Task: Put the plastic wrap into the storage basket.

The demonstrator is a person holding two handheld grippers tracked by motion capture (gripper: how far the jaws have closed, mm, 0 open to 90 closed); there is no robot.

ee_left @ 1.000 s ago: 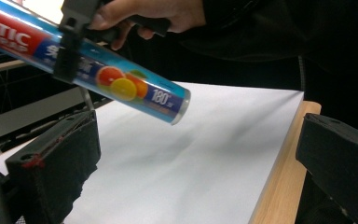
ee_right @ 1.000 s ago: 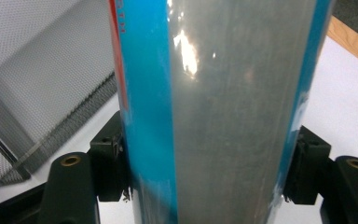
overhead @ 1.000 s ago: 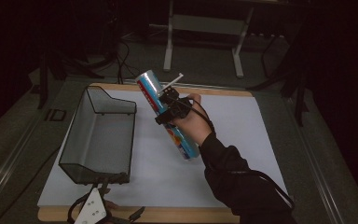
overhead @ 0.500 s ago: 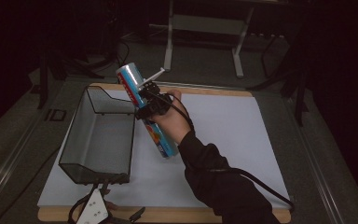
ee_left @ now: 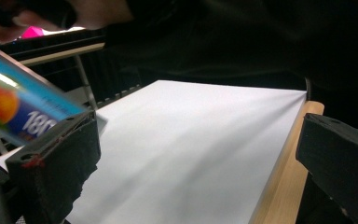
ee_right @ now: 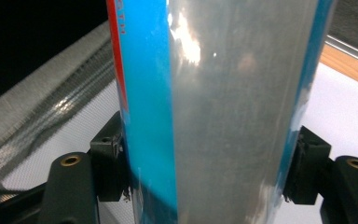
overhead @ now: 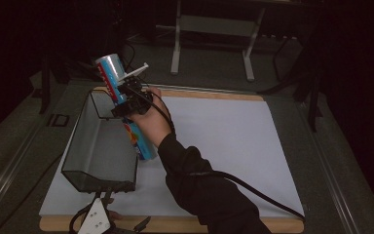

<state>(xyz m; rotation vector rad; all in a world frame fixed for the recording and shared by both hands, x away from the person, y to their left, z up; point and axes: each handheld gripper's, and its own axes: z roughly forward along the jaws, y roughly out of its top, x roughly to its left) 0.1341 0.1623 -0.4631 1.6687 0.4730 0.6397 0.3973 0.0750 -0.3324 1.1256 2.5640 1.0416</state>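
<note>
the right gripper [overhead: 126,95] is clamping a tall blue and silver can [overhead: 113,73], its 2 jaws pressing opposite sides of the shiny wall in the right gripper view [ee_right: 205,186]; in the high view the can is tilting, top end leaning away from the person, lower end [overhead: 143,146] hanging just beside the right wall of the dark mesh basket [overhead: 97,183], more or less over the rim. the left gripper [overhead: 97,222] is resting at the near edge of the table [overhead: 185,226], its 2 jaws standing wide apart with nothing between them in the left gripper view, the can's printed end passing by at the upper left [ee_left: 23,116]. the likely trouble: the grip is sitting high on a long, slick cylinder, so the can may be pivoting or sliding between the pads; the low end could be catching the basket's wall, knocking the light basket sideways on the white sheet [overhead: 233,146], or the can could be dropping outside it and rolling away.
</note>
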